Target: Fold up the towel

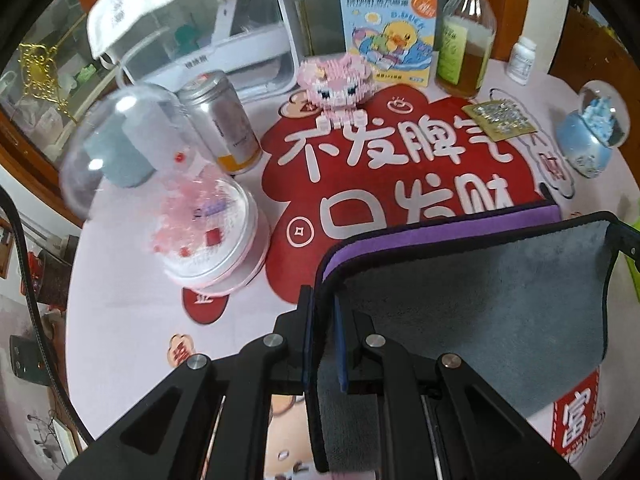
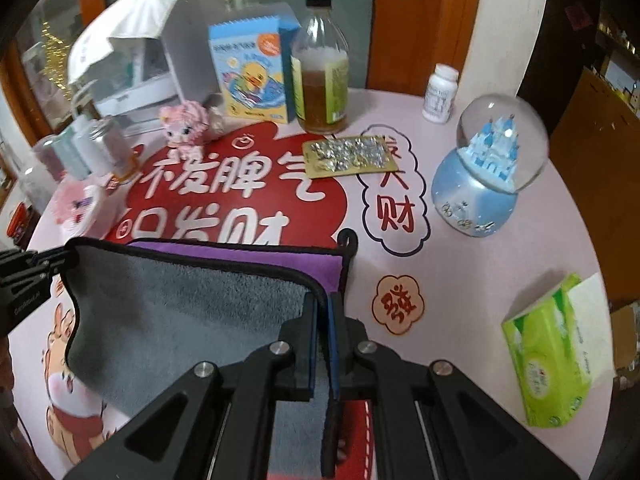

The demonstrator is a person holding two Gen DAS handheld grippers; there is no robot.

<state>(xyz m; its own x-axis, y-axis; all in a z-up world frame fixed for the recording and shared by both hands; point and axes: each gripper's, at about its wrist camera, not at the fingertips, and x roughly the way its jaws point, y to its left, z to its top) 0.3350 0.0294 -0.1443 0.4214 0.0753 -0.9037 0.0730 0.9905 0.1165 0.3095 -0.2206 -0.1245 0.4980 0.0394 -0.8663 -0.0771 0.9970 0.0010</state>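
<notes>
Pink table mat (image 2: pixel 500 264) with red printed characters. Back row: duck-printed box (image 2: pixel 250 72), glass bottle (image 2: pixel 320 76) of amber liquid, small white pill bottle (image 2: pixel 440 94). Foil blister card (image 2: pixel 348 156) lying flat; blue castle snow globe (image 2: pixel 486 176); pink brick figure (image 1: pixel 336 86); silver can (image 1: pixel 222 122); domed ornament (image 1: pixel 208 220), contents blurred, perhaps pink blocks; green tissue pack (image 2: pixel 548 356).
</notes>
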